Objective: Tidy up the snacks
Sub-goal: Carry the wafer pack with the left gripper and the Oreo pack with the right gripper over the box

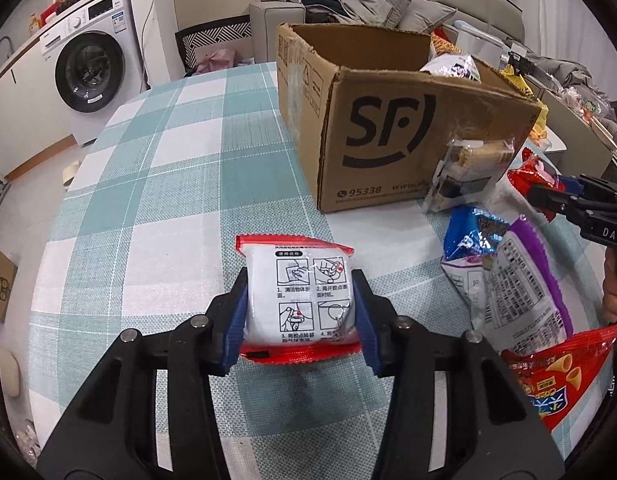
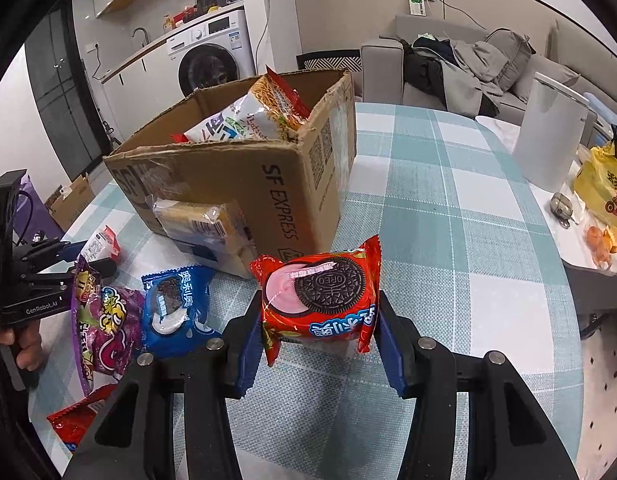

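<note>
Two grips on: left gripper (image 1: 300, 312) clamped on white red-edged packet (image 1: 298, 300), right gripper (image 2: 320, 336) clamped on red Oreo pack (image 2: 320, 296), both above checked cloth (image 1: 168, 184) near cardboard box (image 1: 388, 136). Slick, puffy film; risk of slipping out, or crushing biscuits.

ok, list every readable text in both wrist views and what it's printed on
"SF", "95338": brown cardboard box
"SF EXPRESS": same box's side, right wrist view
"OREO": biscuit on red snack packet
"DAS": black right gripper
"GenRobot.AI": black left gripper
White red-edged packet: printed instructions too small to read
</note>
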Available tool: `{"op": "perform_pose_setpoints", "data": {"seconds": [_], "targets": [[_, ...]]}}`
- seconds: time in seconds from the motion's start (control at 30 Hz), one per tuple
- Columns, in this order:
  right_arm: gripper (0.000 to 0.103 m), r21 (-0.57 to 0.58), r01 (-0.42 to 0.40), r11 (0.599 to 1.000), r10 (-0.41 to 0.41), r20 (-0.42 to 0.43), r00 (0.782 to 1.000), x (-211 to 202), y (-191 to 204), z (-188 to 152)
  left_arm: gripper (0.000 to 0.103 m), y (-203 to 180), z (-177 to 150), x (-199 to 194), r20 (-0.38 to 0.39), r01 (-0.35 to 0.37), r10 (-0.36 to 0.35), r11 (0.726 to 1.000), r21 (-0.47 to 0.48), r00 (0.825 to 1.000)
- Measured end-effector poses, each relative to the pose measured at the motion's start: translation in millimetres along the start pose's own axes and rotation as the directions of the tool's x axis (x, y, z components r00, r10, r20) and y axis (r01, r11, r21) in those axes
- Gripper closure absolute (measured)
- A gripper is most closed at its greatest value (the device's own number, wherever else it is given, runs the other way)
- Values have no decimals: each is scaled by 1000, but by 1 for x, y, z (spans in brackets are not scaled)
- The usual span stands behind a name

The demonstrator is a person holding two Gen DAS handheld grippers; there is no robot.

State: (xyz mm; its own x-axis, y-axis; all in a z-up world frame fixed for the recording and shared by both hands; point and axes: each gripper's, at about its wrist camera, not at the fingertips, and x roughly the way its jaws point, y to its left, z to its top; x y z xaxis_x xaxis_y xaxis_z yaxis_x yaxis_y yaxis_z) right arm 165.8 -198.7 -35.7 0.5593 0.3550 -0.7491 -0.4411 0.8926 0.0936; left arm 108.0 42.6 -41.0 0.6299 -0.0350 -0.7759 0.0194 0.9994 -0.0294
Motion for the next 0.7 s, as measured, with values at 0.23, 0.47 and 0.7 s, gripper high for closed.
{"op": "perform_pose_setpoints", "data": {"seconds": [0.23,0.47,0.7], "targets": [[52,-3,-5,1000,5,21,1000,-9,2,3,59,0,5,-11,29,7,-7,1000,-9,1000],[52,-5,-2,1000,2,53,999,-21,3,6,59,-6,8,-24,61,9,-8,1000,-7,998],[52,5,7,1000,-7,91,996,-36,-1,11,59,-7,12,-43,105,11,-8,1000,-25,994]]}}
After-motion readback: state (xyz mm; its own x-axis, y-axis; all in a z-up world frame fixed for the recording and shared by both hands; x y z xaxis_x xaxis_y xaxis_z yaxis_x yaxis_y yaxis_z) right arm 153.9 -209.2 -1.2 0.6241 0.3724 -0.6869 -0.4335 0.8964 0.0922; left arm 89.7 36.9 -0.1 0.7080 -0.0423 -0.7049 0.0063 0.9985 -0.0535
